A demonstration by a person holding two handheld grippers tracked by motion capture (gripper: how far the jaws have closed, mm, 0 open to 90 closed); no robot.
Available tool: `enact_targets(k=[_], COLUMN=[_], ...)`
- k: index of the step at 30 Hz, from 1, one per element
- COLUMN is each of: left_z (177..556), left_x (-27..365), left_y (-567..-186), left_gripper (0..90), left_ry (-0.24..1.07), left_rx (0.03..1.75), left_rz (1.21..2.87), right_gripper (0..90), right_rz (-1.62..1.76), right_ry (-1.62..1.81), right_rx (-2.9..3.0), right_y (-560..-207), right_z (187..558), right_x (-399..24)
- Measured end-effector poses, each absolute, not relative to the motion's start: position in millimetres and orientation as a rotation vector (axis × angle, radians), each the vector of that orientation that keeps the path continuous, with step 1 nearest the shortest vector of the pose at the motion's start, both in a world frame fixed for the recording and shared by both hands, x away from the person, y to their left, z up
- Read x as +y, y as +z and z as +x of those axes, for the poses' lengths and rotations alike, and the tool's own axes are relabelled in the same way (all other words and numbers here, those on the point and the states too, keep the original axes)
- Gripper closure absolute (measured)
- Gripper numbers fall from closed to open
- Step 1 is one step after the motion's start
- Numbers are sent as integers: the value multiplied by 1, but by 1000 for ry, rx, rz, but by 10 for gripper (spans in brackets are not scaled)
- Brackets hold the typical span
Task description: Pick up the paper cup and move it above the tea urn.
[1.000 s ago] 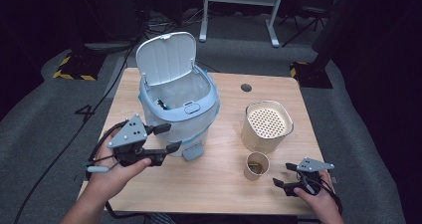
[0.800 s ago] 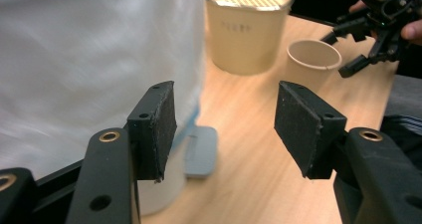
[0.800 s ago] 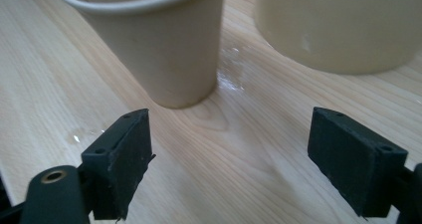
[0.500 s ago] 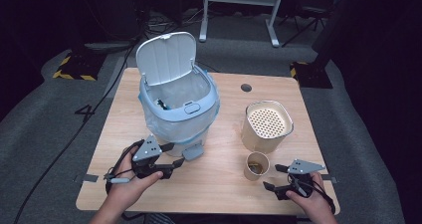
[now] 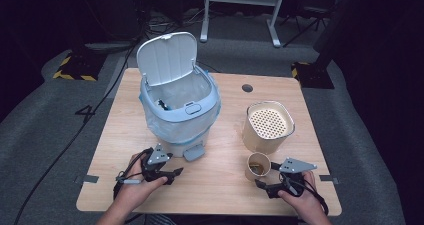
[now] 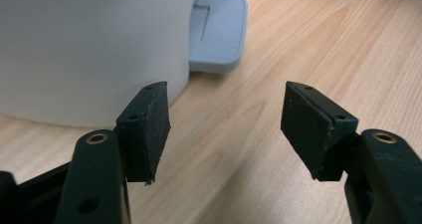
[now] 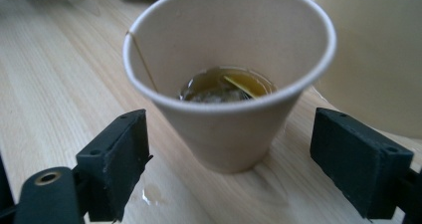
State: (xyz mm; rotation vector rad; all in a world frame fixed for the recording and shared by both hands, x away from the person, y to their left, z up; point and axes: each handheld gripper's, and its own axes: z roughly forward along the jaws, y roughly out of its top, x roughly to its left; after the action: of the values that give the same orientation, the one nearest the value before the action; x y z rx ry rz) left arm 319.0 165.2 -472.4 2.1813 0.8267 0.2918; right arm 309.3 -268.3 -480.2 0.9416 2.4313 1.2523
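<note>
My right gripper (image 7: 229, 159) stands open with its 2 jaws either side of the paper cup (image 7: 226, 84), touching neither wall, while my left gripper (image 6: 226, 129) has just been opening with nothing between its jaws, low by the pedal (image 6: 216, 32) of the bin (image 5: 177, 105). The cup stands upright on the table (image 5: 220, 185) just in front of the beige container (image 5: 267, 127), long axis vertical, mouth up. I judge it light, thin-walled, easily crushed and sloshy with its liquid, so I'd pinch it gently mid-wall and keep it level.
</note>
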Motion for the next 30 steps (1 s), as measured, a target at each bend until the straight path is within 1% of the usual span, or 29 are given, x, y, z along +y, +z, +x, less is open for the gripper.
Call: enact_targets(k=[14, 15, 18, 19, 22, 27, 30], left_z=[323, 323, 322, 322, 322, 323, 323], left_x=[162, 161, 161, 160, 159, 159, 159], left_y=[-498, -498, -499, -501, -504, -504, -504], left_gripper=[342, 324, 312, 281, 241, 232, 230], left_ry=[275, 273, 279, 305, 326, 327, 325], left_rx=[901, 904, 897, 876, 861, 866, 863], left_rz=[2247, 2243, 2242, 2237, 2231, 2230, 2231], right_gripper=[160, 164, 206, 242, 266, 307, 314], right_rz=[968, 975, 969, 963, 967, 947, 938], right_ry=[1321, 1319, 1304, 1294, 1299, 1303, 1305], right_rx=[2304, 2301, 2309, 2306, 2303, 2326, 2341], right_y=[-488, -489, -490, -491, -492, -490, -489], right_z=[315, 316, 316, 317, 317, 319, 319], right_x=[-244, -243, -241, -242, -244, -247, -248])
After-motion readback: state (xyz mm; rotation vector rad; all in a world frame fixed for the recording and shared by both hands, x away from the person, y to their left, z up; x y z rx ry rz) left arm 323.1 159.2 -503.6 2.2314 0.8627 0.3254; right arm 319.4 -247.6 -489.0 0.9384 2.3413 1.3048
